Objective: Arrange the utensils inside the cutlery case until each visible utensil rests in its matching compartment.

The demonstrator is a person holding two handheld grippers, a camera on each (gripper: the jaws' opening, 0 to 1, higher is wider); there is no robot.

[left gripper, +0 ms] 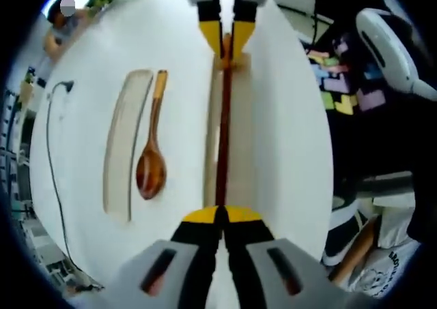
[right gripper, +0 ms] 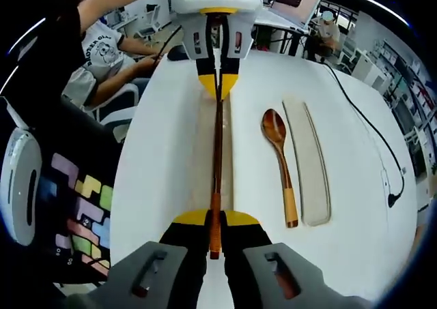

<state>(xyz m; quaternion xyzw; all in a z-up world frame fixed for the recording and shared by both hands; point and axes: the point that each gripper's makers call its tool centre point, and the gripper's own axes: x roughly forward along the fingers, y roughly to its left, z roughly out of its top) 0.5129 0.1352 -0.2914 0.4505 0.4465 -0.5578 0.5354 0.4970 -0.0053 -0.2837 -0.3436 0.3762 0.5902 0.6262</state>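
The table (left gripper: 287, 152) is plain white. On it the spoon (left gripper: 151, 160) is glossy reddish-brown wood, its handle fading to a lighter orange-tan at the end. Beside it the case lid (left gripper: 123, 145) is pale, milky beige and see-through. The chopsticks (right gripper: 217, 166) run dark reddish-brown with an orange end, lying over the pale translucent case (right gripper: 205, 152). The left gripper (left gripper: 221, 217) and right gripper (right gripper: 216, 220) are black with yellow tips and grey bodies. A black cable (right gripper: 369, 128) snakes across the white. Off the table, pastel blocks (right gripper: 82, 210) show pink, yellow, green and lilac.
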